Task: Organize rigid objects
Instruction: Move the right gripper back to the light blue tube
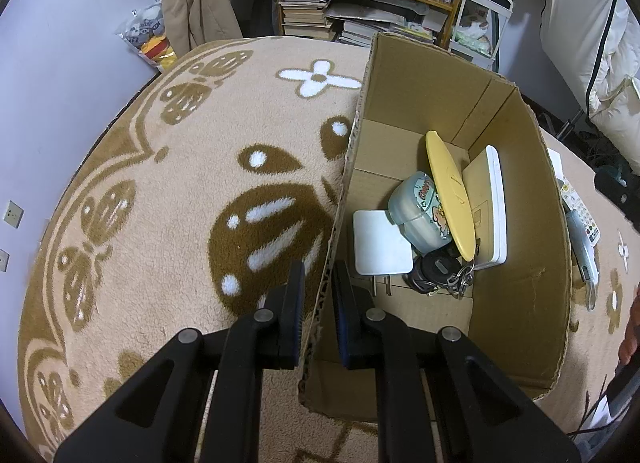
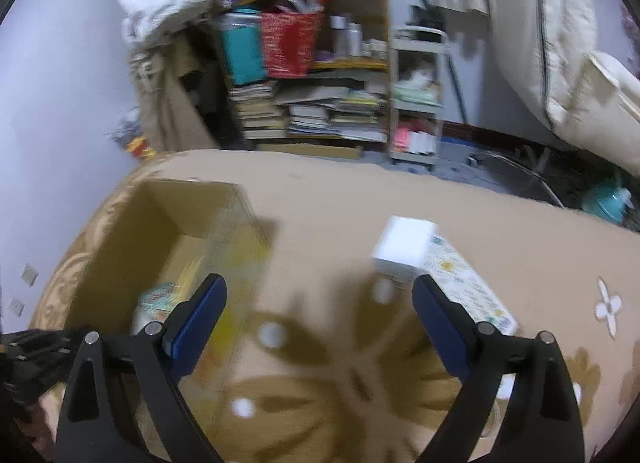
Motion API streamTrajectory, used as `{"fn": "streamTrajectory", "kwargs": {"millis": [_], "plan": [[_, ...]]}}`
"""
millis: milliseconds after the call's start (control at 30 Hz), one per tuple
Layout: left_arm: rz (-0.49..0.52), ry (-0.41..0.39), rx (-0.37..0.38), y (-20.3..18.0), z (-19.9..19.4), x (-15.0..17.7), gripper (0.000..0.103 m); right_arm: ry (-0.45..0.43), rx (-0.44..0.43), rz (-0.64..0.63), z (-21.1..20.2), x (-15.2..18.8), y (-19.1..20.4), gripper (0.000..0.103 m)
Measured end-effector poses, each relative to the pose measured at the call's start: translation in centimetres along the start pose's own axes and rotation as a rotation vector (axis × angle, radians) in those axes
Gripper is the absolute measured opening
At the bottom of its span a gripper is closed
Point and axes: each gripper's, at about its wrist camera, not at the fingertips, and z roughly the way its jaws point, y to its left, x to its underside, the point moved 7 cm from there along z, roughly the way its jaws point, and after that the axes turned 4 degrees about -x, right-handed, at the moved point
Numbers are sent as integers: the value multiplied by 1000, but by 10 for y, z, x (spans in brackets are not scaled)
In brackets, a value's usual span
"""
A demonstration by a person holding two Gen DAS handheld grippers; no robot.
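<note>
The left claw [image 1: 318, 299] grips the cardboard box [image 1: 520, 231] wall while the right claw [image 2: 320, 315], gaping and empty, faces the white cube [image 2: 404, 249] on the rug beside the box; a hasty, off-centre close might knock it away

Tan rug [image 1: 160, 183] with brown butterflies, white flowers.

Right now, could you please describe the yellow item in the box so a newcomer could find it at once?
Look inside the open cardboard box on the patterned rug. The yellow disc stands on edge between a cartoon-printed tub and a white flat case; it is the only round, yellow thing there.
</note>
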Motion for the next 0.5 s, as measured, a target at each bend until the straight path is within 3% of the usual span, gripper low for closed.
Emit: {"fn": "streamTrajectory", "kwargs": {"millis": [333,500], "plan": [[-12,3,7,2,-1,0,14,58,135,198,15,36,-104,99],[-7,1,-1,3,-1,-1,14,110,156,245,28,55,-128,99]]}}
